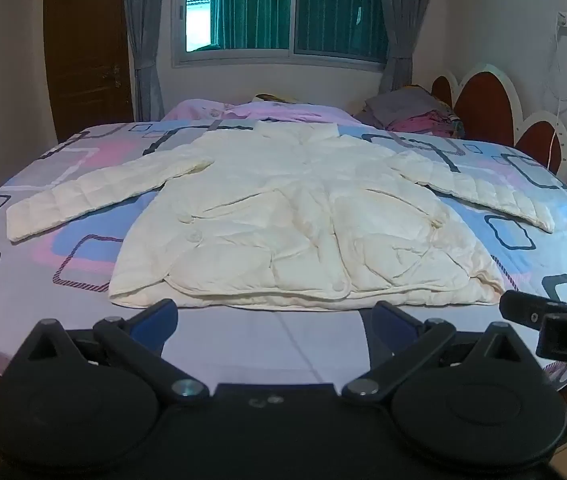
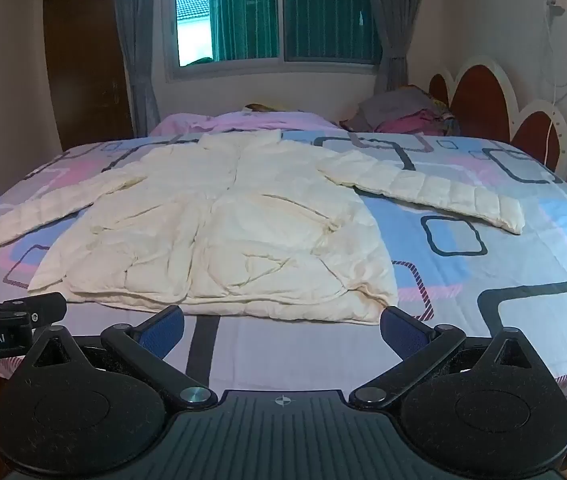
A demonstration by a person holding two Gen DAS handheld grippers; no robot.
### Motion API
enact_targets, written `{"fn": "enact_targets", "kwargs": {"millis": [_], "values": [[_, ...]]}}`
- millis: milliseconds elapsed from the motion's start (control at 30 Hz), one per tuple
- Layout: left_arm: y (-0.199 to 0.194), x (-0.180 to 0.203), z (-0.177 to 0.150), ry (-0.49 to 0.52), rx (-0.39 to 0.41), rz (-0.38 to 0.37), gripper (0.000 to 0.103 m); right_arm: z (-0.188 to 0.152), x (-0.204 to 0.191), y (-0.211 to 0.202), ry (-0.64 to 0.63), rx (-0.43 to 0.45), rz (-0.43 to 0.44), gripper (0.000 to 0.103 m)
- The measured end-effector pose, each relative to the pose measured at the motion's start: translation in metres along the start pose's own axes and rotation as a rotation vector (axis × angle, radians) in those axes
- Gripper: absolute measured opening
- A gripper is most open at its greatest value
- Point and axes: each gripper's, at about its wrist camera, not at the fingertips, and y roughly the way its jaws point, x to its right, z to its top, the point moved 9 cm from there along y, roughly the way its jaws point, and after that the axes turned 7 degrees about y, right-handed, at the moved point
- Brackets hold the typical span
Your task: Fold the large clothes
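A cream quilted puffer jacket lies flat on the bed, front up, collar toward the window and both sleeves spread out to the sides. My left gripper hovers just short of the jacket's hem, jaws wide open with nothing between them. My right gripper is open too, near the hem's right corner, with nothing in it. Each gripper shows at the other view's edge: the right gripper, the left gripper.
The bed has a sheet with pink, blue and dark square patterns. A pile of clothes lies at the far right by the scalloped headboard. A window with grey curtains and a brown door stand behind.
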Motion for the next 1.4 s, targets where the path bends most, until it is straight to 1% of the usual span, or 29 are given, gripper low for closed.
{"fn": "enact_targets", "kwargs": {"millis": [233, 267, 500, 567, 867, 1400], "values": [[0.0023, -0.0015, 0.001, -0.016, -0.005, -0.013, 0.103, 0.0003, -0.0005, -0.0002, 0.0, 0.0, 0.003, 0.103], [0.0005, -0.0002, 0.0001, -0.008, 0.0, -0.002, 0.103, 0.0003, -0.0006, -0.0003, 0.0, 0.0, 0.003, 0.103], [0.0006, 0.0031, 0.0033, -0.012, 0.007, 0.006, 0.103, 0.0017, -0.0025, 0.0011, -0.005, 0.004, 0.004, 0.103], [-0.0051, -0.0006, 0.0029, -0.016, 0.005, 0.003, 0.103, 0.0023, -0.0025, 0.0003, -0.005, 0.004, 0.004, 0.103], [-0.0061, -0.0027, 0.002, -0.021, 0.006, 0.002, 0.103, 0.0028, -0.0007, -0.0018, -0.003, 0.006, 0.002, 0.103], [-0.0015, -0.0043, 0.0028, -0.021, 0.005, 0.011, 0.103, 0.0027, 0.0001, -0.0003, -0.004, 0.007, 0.003, 0.103]]}}
